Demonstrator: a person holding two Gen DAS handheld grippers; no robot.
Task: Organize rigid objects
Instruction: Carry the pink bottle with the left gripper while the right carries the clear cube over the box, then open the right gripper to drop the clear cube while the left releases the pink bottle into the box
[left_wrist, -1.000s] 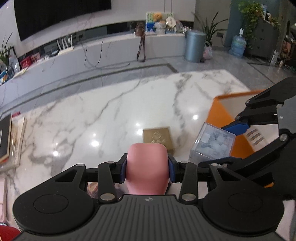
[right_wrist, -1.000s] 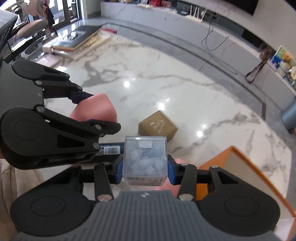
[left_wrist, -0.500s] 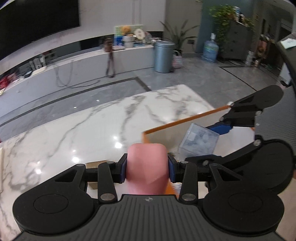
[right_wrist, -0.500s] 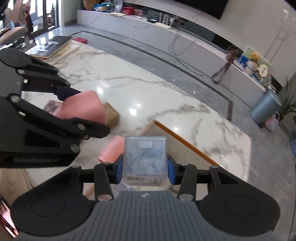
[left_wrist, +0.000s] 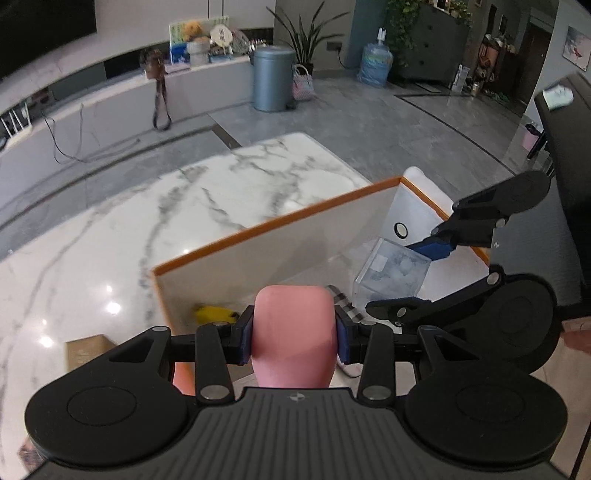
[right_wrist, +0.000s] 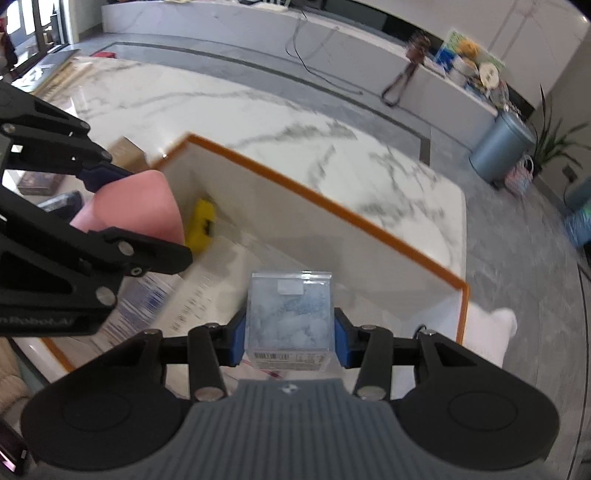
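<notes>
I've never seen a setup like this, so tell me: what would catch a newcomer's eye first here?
Probably the two black grippers side by side, each clamping something: the left gripper holds a smooth pink object, and the right gripper holds a clear plastic cube with pale blue contents. Both hang over a white box with an orange rim on a marble table, with a yellow item in its corner.

Orange-rimmed bin (left_wrist: 280, 225): formerly at right frame edge, now centre frame beneath both grippers. Brown box (left_wrist: 86, 349): shifted from centre to lower left. Yellow item (right_wrist: 201, 223) newly visible inside bin.
</notes>
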